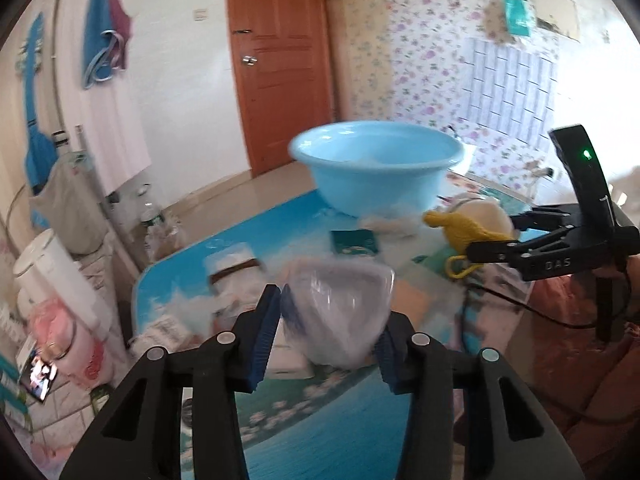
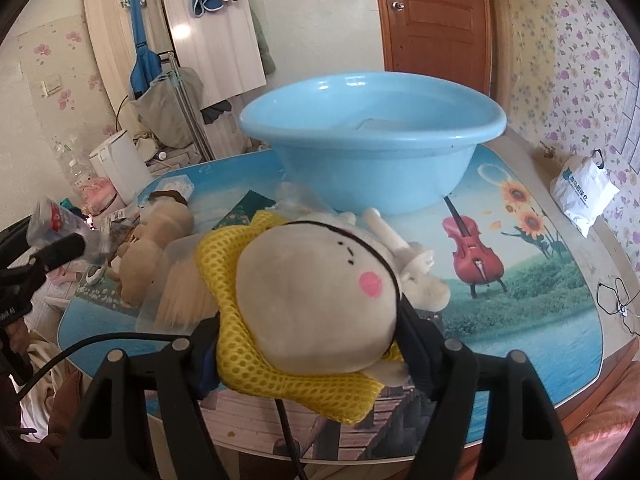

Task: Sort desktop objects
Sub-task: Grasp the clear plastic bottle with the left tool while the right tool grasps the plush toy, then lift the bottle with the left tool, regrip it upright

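My left gripper (image 1: 326, 332) is shut on a crumpled clear plastic cup (image 1: 340, 312) and holds it above the table, short of the light blue basin (image 1: 376, 168). In the right wrist view the cup (image 2: 60, 228) shows at the far left. My right gripper (image 2: 308, 344) is shut on a cream plush doll with a pink cheek and yellow mesh cloth (image 2: 316, 288), held above the table in front of the basin (image 2: 372, 148). In the left wrist view the doll (image 1: 468, 224) and right gripper (image 1: 508, 236) are at the right.
The table (image 2: 540, 320) has a printed blue scenery top. On it lie a brown plush toy (image 2: 156, 240), a clear box of sticks (image 2: 180, 288), a dark green card (image 1: 354, 242) and packets. A white bag (image 2: 584, 196) lies at the far right edge.
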`<state>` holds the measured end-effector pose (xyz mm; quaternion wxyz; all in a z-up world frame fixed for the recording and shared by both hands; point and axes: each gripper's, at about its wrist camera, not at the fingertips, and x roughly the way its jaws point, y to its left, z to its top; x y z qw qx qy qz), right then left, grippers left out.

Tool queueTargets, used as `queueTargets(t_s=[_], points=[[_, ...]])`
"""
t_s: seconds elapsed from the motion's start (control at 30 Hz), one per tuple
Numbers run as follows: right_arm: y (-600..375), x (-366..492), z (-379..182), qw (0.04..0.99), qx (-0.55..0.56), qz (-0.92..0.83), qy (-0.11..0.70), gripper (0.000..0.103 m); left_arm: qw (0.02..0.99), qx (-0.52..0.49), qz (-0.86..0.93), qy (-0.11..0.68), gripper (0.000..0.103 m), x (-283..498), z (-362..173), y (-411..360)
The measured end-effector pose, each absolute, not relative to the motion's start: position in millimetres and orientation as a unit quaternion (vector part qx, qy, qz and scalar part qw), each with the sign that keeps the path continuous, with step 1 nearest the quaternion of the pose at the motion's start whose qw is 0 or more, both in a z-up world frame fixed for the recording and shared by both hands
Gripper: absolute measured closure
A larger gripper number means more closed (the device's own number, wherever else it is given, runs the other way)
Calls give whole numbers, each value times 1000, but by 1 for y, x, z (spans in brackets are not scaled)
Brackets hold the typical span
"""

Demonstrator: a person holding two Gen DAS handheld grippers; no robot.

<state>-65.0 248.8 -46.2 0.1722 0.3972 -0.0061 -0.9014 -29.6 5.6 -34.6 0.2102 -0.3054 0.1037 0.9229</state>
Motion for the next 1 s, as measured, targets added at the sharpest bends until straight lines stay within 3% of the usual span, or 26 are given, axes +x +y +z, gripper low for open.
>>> queueTargets(t_s=[0.6,0.8,0.93,1.0], points=[[264,-65,-57,177,407,-896,-23,30,211,-347,911,69,56,-40,-75,10],[263,-65,-58,178,408,-895,-23,30,205,-349,912,62,44,-40,-76,7],[262,-66,-60,178,409,-895,-24,30,201,-357,910,58,28,-33,-77,3],[262,-66,-60,178,408,-895,-22,29,200,-359,910,59,25,-27,-79,2]])
